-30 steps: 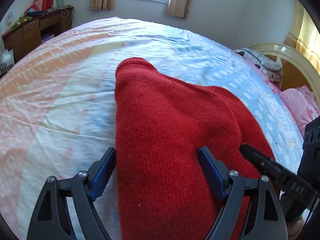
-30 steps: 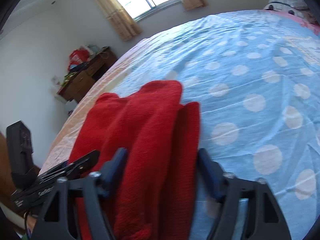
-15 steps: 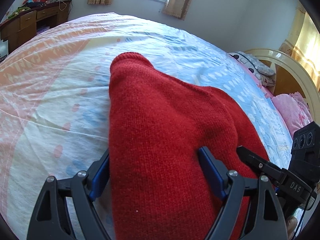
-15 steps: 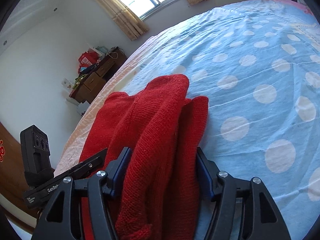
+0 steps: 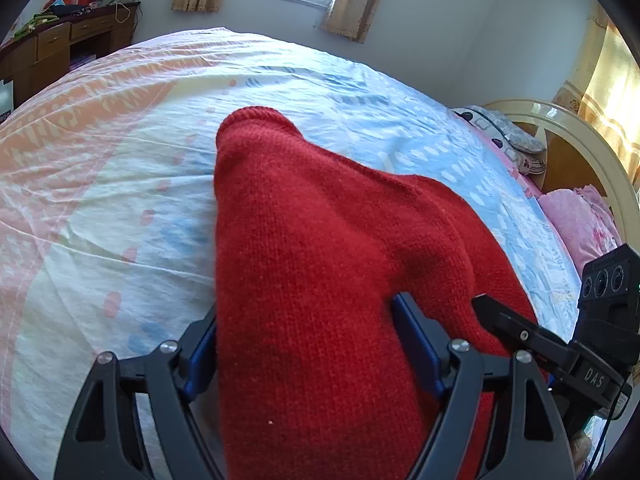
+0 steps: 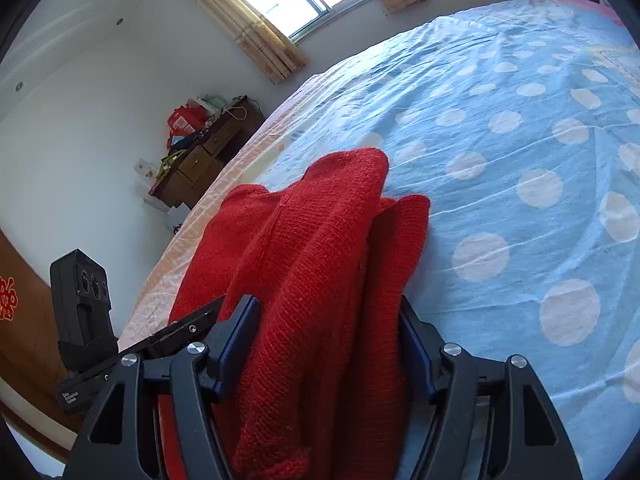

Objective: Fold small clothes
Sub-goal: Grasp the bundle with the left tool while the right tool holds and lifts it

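Observation:
A red knitted sweater lies bunched on the bed, and both grippers are at its near end. My left gripper straddles one part of it. Its jaws are closing, the cloth lies between the blue pads, and the pad faces still show. In the right wrist view the same sweater stands up in a folded ridge between the jaws of my right gripper. Those jaws are opening, but both pads still touch the cloth. Each view also catches the other gripper's black finger beside the sweater.
The bed sheet is pale with orange and blue print on the left, and blue with white dots on the right. A wooden desk with clutter stands by the far wall. Pink bedding and a headboard sit at the right.
The left jaws have narrowed until one pad meets the sweater's edge. The right jaws have widened around the bunched cloth. Both views have tilted slightly. The sweater has stayed where it was.

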